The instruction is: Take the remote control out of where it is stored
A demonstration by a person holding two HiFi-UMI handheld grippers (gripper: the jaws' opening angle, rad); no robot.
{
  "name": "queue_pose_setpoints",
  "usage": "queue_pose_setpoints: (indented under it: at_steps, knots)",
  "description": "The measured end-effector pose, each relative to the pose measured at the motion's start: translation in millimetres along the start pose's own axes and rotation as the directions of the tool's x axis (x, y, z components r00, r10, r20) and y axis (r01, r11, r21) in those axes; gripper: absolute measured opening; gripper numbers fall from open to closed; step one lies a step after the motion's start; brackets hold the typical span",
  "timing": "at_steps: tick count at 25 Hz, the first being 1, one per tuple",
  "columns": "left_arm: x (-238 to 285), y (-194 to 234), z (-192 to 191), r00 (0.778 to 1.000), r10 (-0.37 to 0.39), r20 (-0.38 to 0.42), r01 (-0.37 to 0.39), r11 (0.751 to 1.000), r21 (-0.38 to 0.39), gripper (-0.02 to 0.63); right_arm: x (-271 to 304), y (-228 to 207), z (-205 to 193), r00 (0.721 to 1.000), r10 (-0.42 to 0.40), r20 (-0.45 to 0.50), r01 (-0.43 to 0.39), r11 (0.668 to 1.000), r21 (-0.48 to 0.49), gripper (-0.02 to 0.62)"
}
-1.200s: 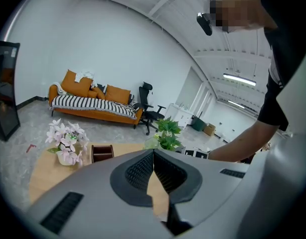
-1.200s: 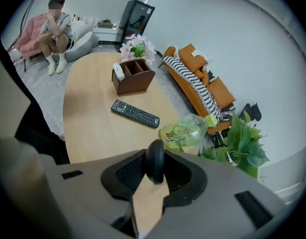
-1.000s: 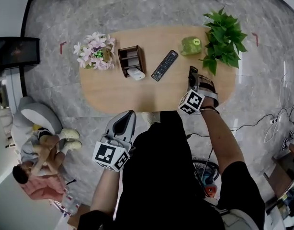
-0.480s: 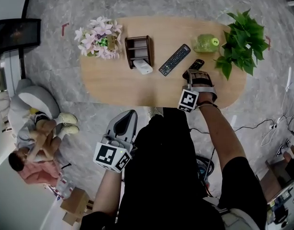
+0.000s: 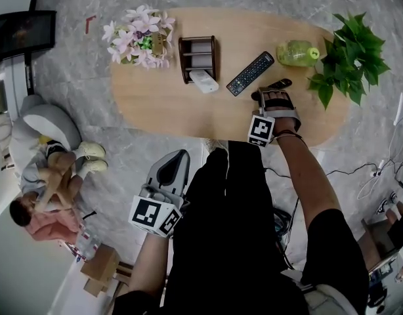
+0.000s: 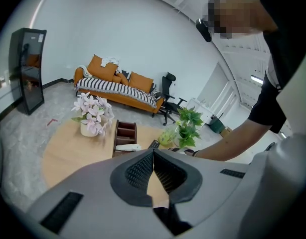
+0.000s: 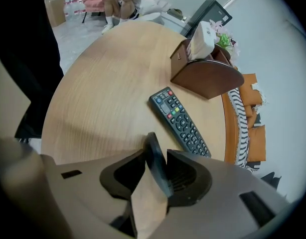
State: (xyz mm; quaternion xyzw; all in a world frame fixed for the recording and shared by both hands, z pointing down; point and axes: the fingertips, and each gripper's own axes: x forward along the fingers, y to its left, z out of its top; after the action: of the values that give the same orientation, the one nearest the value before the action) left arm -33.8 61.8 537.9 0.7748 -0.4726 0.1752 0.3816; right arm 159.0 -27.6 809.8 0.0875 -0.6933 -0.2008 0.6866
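I've got a pale wood surface (image 5: pixel 162 113) on grey marbled floor (image 5: pixel 83 71). The long remote (image 5: pixel 250 73) is black with coloured buttons, the slim remote (image 5: pixel 275 84) plain black. Dark brown holder (image 5: pixel 183 61), pink-and-white flowers (image 5: pixel 137 35), green plant (image 5: pixel 354 48), pale green bottle (image 5: pixel 296 52).

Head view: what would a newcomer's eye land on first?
The right gripper stands out, jaws just opening with a small remote between them, low over the right half of the oval table. Beside it lies a long remote; left of that, a brown holder with a white remote, then pink flowers.
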Motion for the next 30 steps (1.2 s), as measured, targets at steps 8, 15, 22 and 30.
queue_pose_setpoints:
  at_steps: [8,15,22,30]
  knots:
    - [-7.3,11.4,-5.0,1.0,0.005,0.0,-0.005,1.0,-0.014,0.008,5.6,7.8,0.5,0.999,0.036,0.011,-0.036,0.996,0.079,0.12]
    - [-11.3,13.4,-5.3,1.0,-0.017,0.005,0.017,1.0,-0.012,0.008,3.3,6.2,-4.4,0.995,0.098,0.028,-0.102,0.974,0.201,0.206]
    - [-16.7,14.9,9.7,0.999,-0.033,0.037,0.033,0.999,0.011,0.008,-22.3,-0.8,-5.6,0.998,0.048,0.027,-0.054,0.961,0.271,0.205]
    - [-36.2,6.4,65.9,0.988,-0.075,0.138,0.06,0.992,0.108,0.008,-117.6,-53.5,-4.0,0.992,-0.065,0.105,-0.018,0.762,0.648,0.202]
